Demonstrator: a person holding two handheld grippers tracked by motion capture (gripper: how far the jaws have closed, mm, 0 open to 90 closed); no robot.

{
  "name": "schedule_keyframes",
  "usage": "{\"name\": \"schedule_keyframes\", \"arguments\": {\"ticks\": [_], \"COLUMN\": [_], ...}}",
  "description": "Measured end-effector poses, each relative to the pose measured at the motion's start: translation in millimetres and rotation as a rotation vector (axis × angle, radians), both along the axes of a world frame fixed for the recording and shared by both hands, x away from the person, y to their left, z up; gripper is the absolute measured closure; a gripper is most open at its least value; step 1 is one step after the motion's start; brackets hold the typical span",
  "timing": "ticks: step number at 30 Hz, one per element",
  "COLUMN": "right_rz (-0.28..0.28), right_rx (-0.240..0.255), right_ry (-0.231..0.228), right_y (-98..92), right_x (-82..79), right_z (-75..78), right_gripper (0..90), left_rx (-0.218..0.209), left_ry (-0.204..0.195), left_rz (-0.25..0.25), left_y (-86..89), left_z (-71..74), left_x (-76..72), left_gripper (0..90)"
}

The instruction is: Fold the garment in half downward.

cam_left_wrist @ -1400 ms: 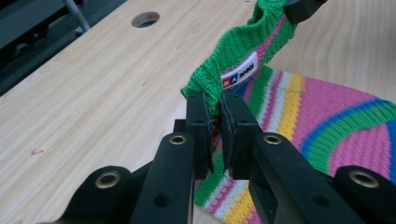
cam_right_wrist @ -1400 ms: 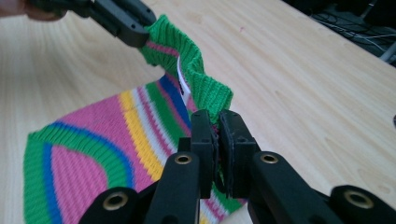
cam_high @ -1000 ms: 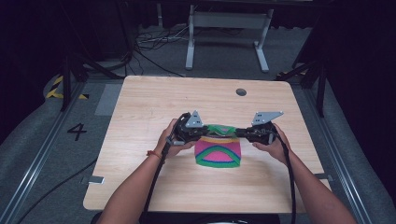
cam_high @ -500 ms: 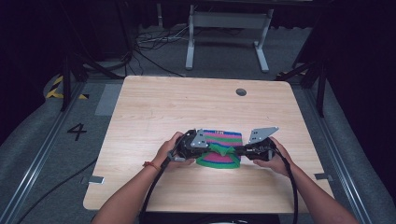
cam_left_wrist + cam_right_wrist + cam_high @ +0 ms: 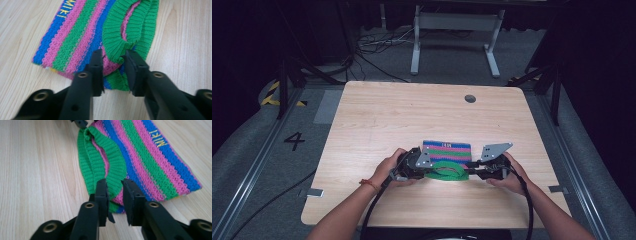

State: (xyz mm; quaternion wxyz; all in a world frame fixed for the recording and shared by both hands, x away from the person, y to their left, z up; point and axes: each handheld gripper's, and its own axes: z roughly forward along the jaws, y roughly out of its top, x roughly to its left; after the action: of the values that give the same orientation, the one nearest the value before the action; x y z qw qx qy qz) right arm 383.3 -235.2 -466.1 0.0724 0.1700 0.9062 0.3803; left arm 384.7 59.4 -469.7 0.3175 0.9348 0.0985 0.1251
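A knitted garment (image 5: 447,150) with pink, green and blue stripes lies folded flat on the wooden table (image 5: 377,125). Its green ribbed band (image 5: 449,171) forms the near edge. My left gripper (image 5: 428,170) sits at the band's left end and my right gripper (image 5: 469,170) at its right end. In the left gripper view the left gripper (image 5: 113,62) has just been opening, with the green rib (image 5: 117,42) loose in the gap. In the right gripper view the right gripper (image 5: 114,187) has also just been opening, and the band's edge (image 5: 113,172) lies between the jaws without being pinched.
A round cable hole (image 5: 470,98) is in the table's far right part. A white metal frame (image 5: 452,35) and loose cables (image 5: 372,47) lie on the floor beyond the table. The person's forearms come in from the near edge.
Both hands came toward the near edge and down, laying the garment flat with the green band folded forward. Both pairs of jaws went from shut on the cloth to parted.
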Motion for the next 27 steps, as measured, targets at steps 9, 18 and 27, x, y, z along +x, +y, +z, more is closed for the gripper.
{"name": "schedule_keyframes", "arguments": {"ticks": [9,18,27], "right_rz": [-0.005,-0.002,-0.015], "right_rx": [-0.007,-0.056,-0.069], "right_ry": [0.008,0.007,-0.035], "right_y": [19.4,22.1,22.4], "right_x": [-4.4,-0.7,-4.2], "right_z": [-9.3,-18.0,-16.9], "right_gripper": [64.8,75.6,86.3], "left_rx": [-0.081,-0.029,-0.069], "left_ry": [-0.005,0.059,0.025], "left_rz": [0.118,0.031,0.010], "left_y": [2.9,-16.1,-13.7], "left_z": [8.6,-15.4,-13.1], "left_x": [6.5,4.9,0.7], "left_gripper": [49.0,61.2,83.4]}}
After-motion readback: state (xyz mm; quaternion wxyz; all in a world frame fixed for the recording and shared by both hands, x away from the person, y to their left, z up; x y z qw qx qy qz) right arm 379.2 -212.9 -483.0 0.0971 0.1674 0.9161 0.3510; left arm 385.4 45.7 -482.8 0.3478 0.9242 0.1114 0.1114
